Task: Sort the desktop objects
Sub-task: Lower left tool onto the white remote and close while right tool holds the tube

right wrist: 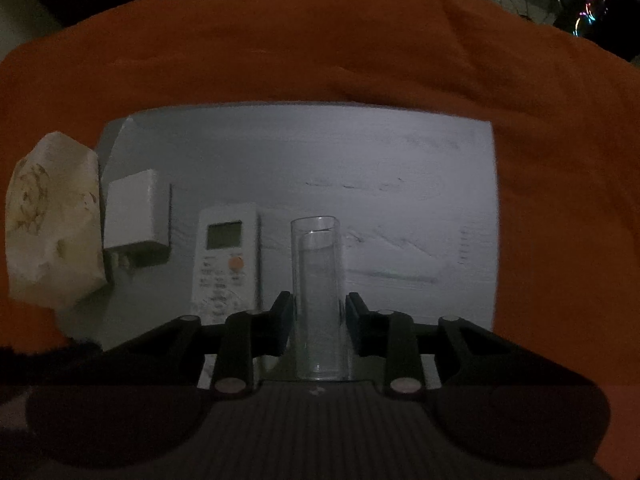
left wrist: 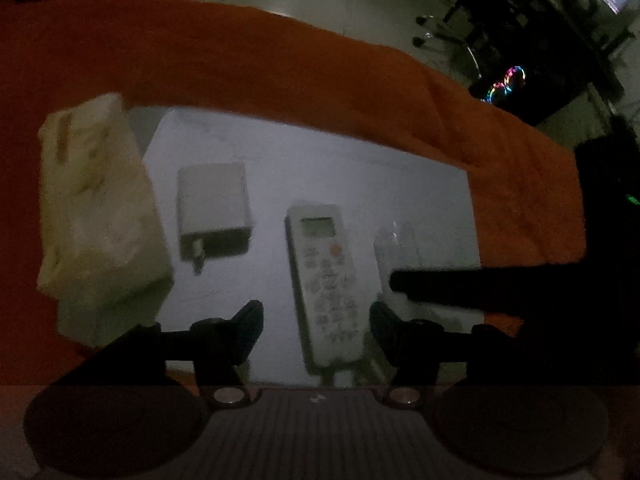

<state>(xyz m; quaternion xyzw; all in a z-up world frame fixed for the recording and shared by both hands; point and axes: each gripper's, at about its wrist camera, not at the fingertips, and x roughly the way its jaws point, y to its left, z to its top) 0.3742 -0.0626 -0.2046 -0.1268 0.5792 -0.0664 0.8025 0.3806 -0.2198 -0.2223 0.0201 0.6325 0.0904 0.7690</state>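
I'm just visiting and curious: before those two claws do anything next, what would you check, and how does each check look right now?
1. Right gripper holding the glass tube: ok, pads against both sides.
2. Tube upright: ok.
3. Left gripper free of the remote control: ok, jaws apart on either side of it, not pressing.
4. Charger block clear of both grippers: ok, lying apart on the white board.
5. Tissue pack out of the way: ok, at the board's left edge.
6. Tube resting on the board or lifted: cannot tell.
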